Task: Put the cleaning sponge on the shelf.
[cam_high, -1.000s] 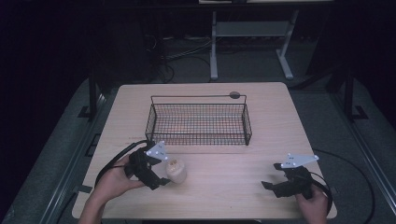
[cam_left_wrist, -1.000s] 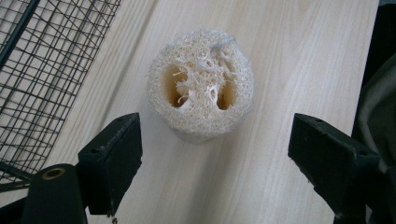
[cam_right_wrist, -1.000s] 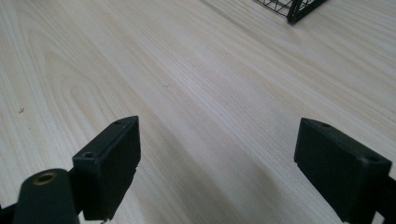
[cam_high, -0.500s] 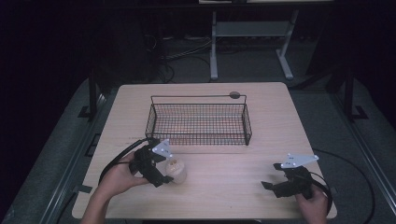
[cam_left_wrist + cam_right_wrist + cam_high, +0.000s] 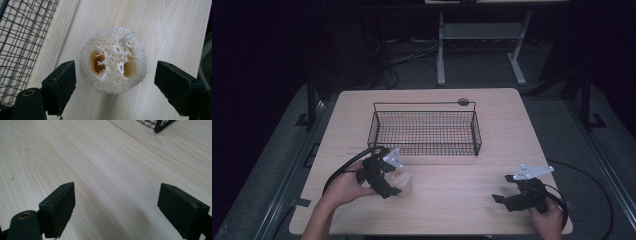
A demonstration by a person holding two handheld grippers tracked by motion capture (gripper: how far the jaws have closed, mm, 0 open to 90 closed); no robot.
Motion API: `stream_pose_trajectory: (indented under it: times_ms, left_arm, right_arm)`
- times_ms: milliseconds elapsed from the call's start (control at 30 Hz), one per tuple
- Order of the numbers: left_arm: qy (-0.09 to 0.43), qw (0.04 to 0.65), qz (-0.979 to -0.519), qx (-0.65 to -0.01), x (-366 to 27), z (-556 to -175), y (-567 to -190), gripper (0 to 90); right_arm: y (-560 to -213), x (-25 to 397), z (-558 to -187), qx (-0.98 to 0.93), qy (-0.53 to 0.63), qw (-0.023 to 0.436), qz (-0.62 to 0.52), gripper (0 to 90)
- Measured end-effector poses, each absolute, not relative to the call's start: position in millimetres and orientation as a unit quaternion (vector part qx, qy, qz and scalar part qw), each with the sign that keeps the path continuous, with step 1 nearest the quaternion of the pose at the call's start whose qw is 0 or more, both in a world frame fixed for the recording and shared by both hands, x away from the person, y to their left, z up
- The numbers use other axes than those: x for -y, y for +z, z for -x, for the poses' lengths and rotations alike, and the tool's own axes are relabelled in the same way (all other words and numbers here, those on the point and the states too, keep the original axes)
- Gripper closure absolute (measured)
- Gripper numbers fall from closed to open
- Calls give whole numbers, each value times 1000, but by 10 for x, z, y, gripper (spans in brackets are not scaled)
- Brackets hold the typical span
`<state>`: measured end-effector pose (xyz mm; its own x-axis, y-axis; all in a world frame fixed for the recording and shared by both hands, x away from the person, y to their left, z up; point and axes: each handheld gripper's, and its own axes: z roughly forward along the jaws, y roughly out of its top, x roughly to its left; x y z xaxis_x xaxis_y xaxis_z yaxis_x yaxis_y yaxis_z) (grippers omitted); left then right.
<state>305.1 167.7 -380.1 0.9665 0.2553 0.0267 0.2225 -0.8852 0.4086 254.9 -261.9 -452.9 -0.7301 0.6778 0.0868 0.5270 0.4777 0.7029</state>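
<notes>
Pale, fibrous loofah (image 5: 113, 60) standing on the light wood surface (image 5: 452, 200), seen end-on in the centre of the left gripper view, with two dark hollows in its face and a short white cord loop at its upper right. Flanked by the left gripper (image 5: 113, 82) with jaws spread wide, one black pad just beside the sponge at lower left of the frame, the other well clear at lower right; no contact visible on either side. Black wire basket (image 5: 20, 47) filling the upper left corner of that same view, near the loofah but apart from it.

From the high view, left gripper (image 5: 384, 177) at lower left of the frame, held in a hand (image 5: 344, 187) coming up from the bottom edge, with the loofah (image 5: 402, 181) showing as a pale round patch just right of the black body. Basket (image 5: 426, 131) in the middle of the frame, empty mesh, just above that gripper. Small dark round disc (image 5: 463, 102) at the basket's far right corner.

Right gripper (image 5: 504, 199) at lower right of the high view, well apart from basket and loofah, grey plate on top. Jaws wide in the right gripper view (image 5: 116, 207), bare wood grain between them, a basket corner (image 5: 160, 125) at top right.
</notes>
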Motion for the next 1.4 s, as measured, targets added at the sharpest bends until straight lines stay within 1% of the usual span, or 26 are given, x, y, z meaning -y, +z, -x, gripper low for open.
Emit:
stream_pose_trajectory:
  times_ms: [667, 800, 867, 900, 1000, 1400]
  left_arm:
    - [26, 182, -976, -118, -1518, -3127, -3928, 174]
    - [26, 174, -977, -117, -1513, -3127, -3942, 219]
    - [26, 174, -977, -118, -1513, -3126, -3944, 221]
    - [25, 174, -978, -116, -1517, -3125, -3940, 254]
    - [25, 174, -978, -116, -1520, -3124, -3934, 277]
    - [25, 176, -977, -121, -1536, -3134, -3907, 286]
  right_arm:
    - [-4534, 2625, -2551, -854, 372, 99, -350, 142]
    - [-4533, 2626, -2551, -854, 372, 99, -350, 142]
    - [-4534, 2624, -2550, -854, 372, 99, -349, 142]
    - [-4534, 2622, -2550, -854, 372, 98, -350, 142]
    - [-4532, 2623, -2550, -854, 372, 99, -350, 142]
    - [-4533, 2629, -2554, -854, 372, 98, -350, 142]
